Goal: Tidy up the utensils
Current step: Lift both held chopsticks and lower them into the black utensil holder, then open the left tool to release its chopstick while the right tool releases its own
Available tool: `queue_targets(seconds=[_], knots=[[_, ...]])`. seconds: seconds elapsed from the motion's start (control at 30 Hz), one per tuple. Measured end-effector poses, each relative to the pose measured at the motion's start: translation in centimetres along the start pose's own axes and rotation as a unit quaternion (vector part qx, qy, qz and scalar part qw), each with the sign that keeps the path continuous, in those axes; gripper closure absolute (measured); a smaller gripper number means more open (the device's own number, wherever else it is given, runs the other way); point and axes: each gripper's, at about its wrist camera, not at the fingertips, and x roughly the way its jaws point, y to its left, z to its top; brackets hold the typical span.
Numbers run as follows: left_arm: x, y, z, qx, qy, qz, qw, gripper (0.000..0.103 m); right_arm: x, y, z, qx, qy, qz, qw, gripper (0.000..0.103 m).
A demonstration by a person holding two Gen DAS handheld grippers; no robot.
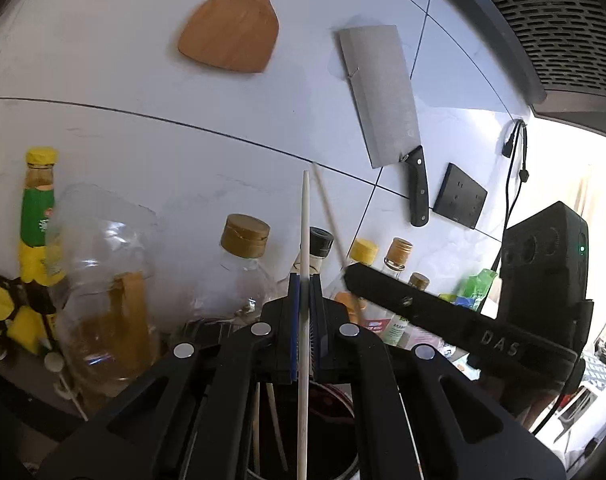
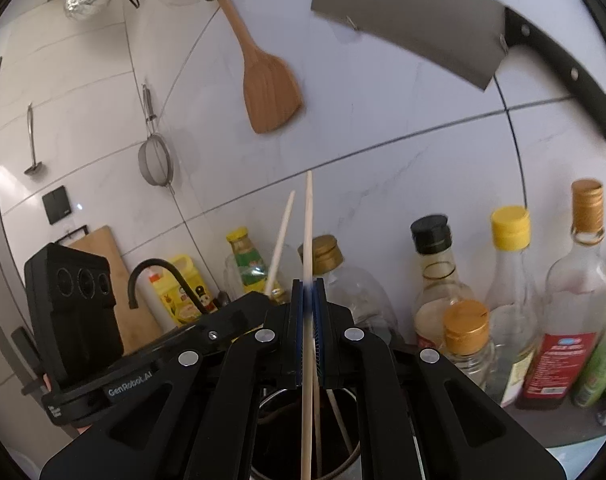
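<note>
My left gripper [image 1: 304, 280] is shut on a pale chopstick [image 1: 303, 240] that stands upright, its lower end over a dark round utensil holder [image 1: 343, 468] with other chopsticks in it. My right gripper [image 2: 308, 284] is shut on another chopstick [image 2: 308, 220], also upright over the same holder [image 2: 349, 464]. The right gripper's arm [image 1: 443, 316] and its chopstick [image 1: 329, 212] show in the left view; the left gripper's body [image 2: 75, 300] and chopstick [image 2: 281, 236] show in the right view.
A cleaver [image 1: 383, 96] and a wooden spatula [image 1: 231, 36] hang on the tiled wall. Several oil and sauce bottles [image 2: 507, 280] stand behind the holder. A strainer [image 2: 155, 160], a faucet [image 2: 159, 276] and a cutting board [image 2: 111, 272] are to the left.
</note>
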Motion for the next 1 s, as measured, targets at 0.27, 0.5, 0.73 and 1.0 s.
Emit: queue_targets(seconds=[0.27, 0.5, 0.73, 1.0], knots=[[1.5, 0.5, -2.4, 0.014, 0.013, -0.015, 0.9997, 0.098, 2.1, -1.2, -2.2, 0.009, 0.002, -0.013, 1.000, 0.098], [1.1, 0.8, -3.9, 0.024, 0.030, -0.012, 0.9992, 0.098, 2.3, -1.4, -4.3, 0.006, 0.022, -0.031, 0.999, 0.098], [-0.2, 1.0, -4.6, 0.023, 0.039, 0.003, 0.9989, 0.098, 1.0, -1.2, -5.6, -0.010, 0.040, -0.045, 0.998, 0.098], [-1.9, 0.5, -4.8, 0.021, 0.044, 0.016, 0.9987, 0.098, -0.2, -0.2, -5.8, -0.030, 0.060, -0.055, 0.996, 0.094]])
